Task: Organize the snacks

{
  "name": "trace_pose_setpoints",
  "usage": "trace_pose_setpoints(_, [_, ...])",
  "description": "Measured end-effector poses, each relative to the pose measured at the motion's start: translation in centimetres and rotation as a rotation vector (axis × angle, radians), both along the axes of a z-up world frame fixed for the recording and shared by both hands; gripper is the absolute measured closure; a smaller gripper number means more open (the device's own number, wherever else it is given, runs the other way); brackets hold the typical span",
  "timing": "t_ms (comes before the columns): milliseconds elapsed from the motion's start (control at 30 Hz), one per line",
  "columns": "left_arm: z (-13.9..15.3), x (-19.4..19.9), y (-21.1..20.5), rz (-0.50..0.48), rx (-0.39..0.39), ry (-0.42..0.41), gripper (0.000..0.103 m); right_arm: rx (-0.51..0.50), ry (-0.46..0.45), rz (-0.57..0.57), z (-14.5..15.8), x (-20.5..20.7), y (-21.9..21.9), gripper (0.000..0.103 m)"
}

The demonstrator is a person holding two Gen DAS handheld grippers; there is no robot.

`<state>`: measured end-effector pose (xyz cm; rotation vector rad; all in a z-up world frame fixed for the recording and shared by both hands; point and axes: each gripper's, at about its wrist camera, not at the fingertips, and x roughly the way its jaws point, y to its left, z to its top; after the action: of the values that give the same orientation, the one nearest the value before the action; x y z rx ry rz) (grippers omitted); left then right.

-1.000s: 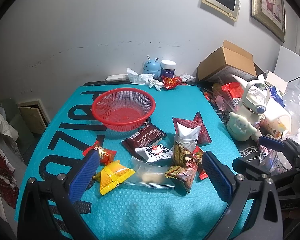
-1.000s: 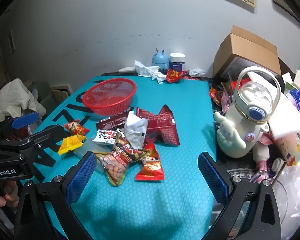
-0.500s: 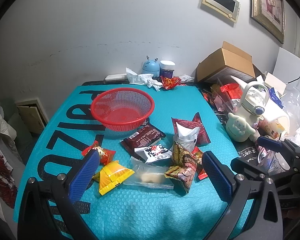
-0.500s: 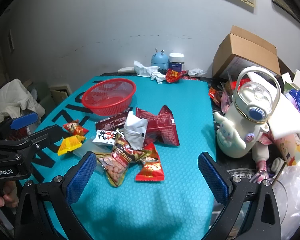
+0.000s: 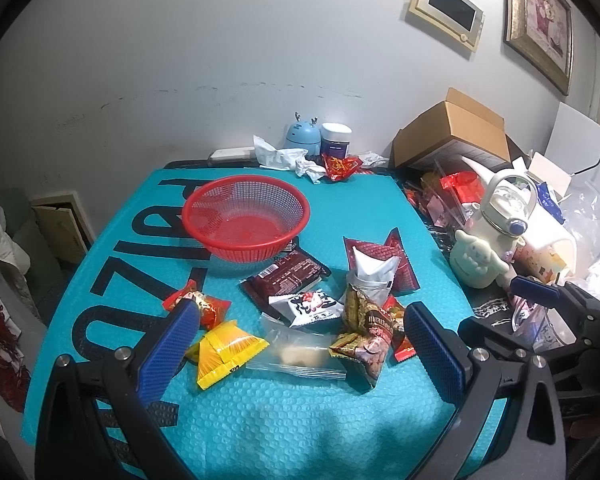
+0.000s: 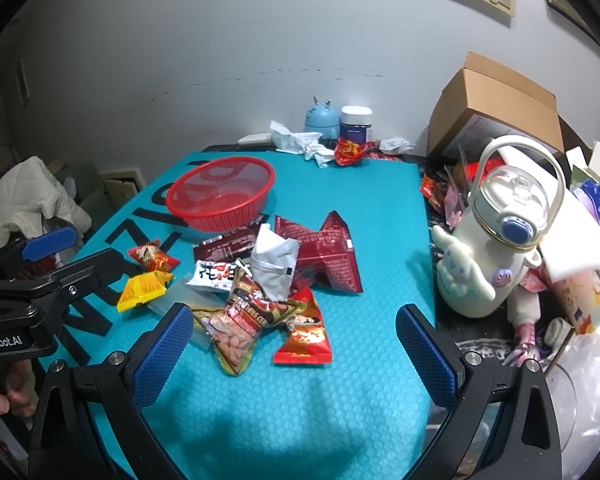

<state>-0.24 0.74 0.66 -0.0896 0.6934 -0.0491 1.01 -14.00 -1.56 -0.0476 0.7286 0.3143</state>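
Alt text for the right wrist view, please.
The open right claw hovers over a pile of foil snack packets on a teal bubble-textured mat; an empty red plastic mesh basket sits behind, and a cream cartoon-dog kettle at right.

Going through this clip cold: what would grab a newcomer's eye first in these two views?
Probably the red mesh basket, standing empty toward the far left of the teal mat. Next, the heap of snack packets scattered on the mat just in front of it. Then the cream cartoon-dog kettle in the clutter off the mat's right edge, with the left gripper and right gripper both open and empty.
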Motion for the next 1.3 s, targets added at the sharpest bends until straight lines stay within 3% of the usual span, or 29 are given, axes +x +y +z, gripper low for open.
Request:
trace_pose_setpoints(700, [-0.5, 0.2, 0.6, 0.001, -0.017, 0.012, 0.000, -0.012, 0.000, 0.010, -0.7, -0.1, 0.6, 0.000])
trace_pose_setpoints(1300, [-5.2, 2.6, 0.9, -0.005, -0.075, 0.112, 0.000, -0.017, 0.061, 0.003, -4.2, 2.4, -0.1, 0.000])
